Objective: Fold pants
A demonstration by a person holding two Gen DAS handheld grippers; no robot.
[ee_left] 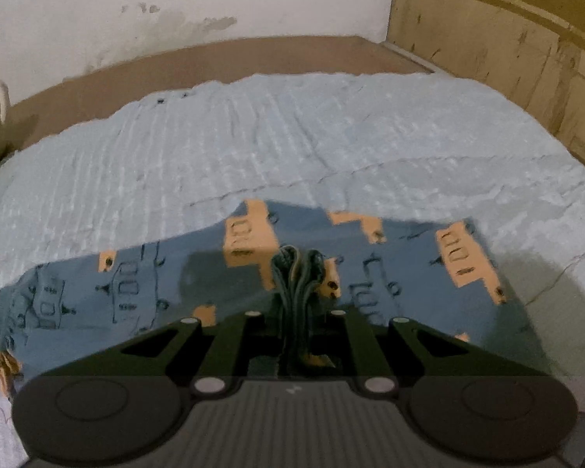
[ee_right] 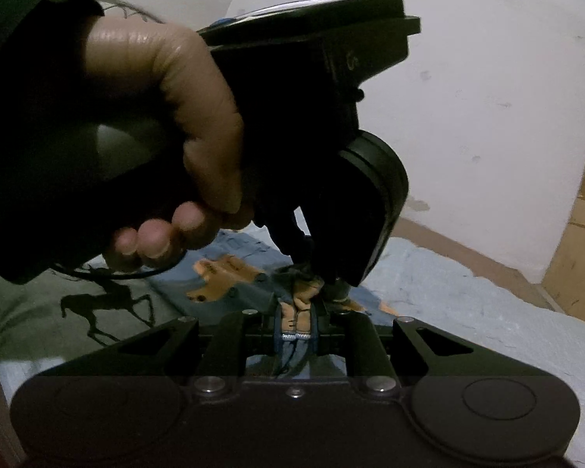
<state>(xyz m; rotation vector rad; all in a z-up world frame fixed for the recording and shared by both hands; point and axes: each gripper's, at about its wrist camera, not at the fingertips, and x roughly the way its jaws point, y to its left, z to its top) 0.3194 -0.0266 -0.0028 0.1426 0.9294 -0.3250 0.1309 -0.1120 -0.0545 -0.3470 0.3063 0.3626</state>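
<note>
You are carrying the pants [ee_left: 253, 273] over the bed [ee_left: 253, 136], both grippers [ee_left: 298, 273] [ee_right: 298, 300] clenching bunched cloth; next, lay the fold down evenly.

Right wrist view. The right gripper [ee_right: 296, 327] is clamped on a bunched fold of the pants [ee_right: 230, 273], blue fabric with orange patches; stitched hem edges show between the fingers. The rest of the pants lies on a pale blue bedspread [ee_right: 448, 300]. Directly ahead, the left gripper [ee_right: 312, 273] points steeply down and pinches the same bunch of fabric just beyond the right fingertips. A hand [ee_right: 167, 148] in a dark sleeve [ee_right: 27, 7] grips its handle. At left lies a green cloth with a dark horse print [ee_right: 97, 304]. A white wall [ee_right: 487, 97] stands behind.
</note>
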